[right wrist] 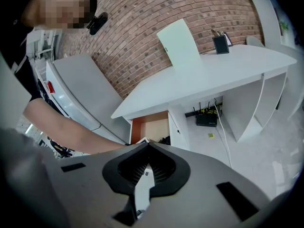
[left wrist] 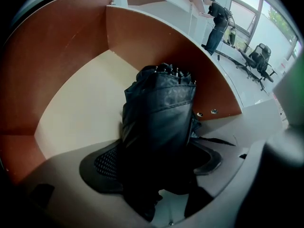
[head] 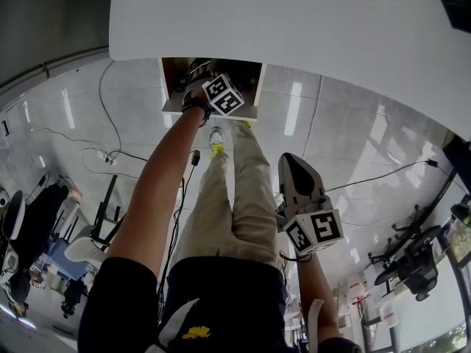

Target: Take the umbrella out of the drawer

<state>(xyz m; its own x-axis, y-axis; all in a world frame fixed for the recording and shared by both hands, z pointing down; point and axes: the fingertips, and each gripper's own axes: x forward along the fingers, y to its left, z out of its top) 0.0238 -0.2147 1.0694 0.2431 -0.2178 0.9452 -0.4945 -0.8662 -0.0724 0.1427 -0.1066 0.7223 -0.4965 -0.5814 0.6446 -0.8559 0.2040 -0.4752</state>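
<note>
A folded black umbrella (left wrist: 159, 108) lies in the open drawer (left wrist: 80, 108), which has brown inner walls and a pale floor. My left gripper (left wrist: 159, 158) reaches steeply down into that drawer with its jaws spread wide. The umbrella sits between the pads (left wrist: 107, 163), and a strip of the left pad's ribbed face still shows beside it. In the head view the left gripper (head: 204, 79) is inside the drawer (head: 175, 79) under the white desk. My right gripper (head: 291, 160) hangs beside the person's leg; in its own view its tips (right wrist: 146, 144) meet, with nothing between them.
The white desk top (head: 294, 20) overhangs the drawer. The person's legs (head: 235, 197) stand right in front of it. Cables (head: 110, 157) trail over the glossy floor on the left, and office chairs (head: 412, 263) stand at the right. A router (right wrist: 206, 120) sits under the desk.
</note>
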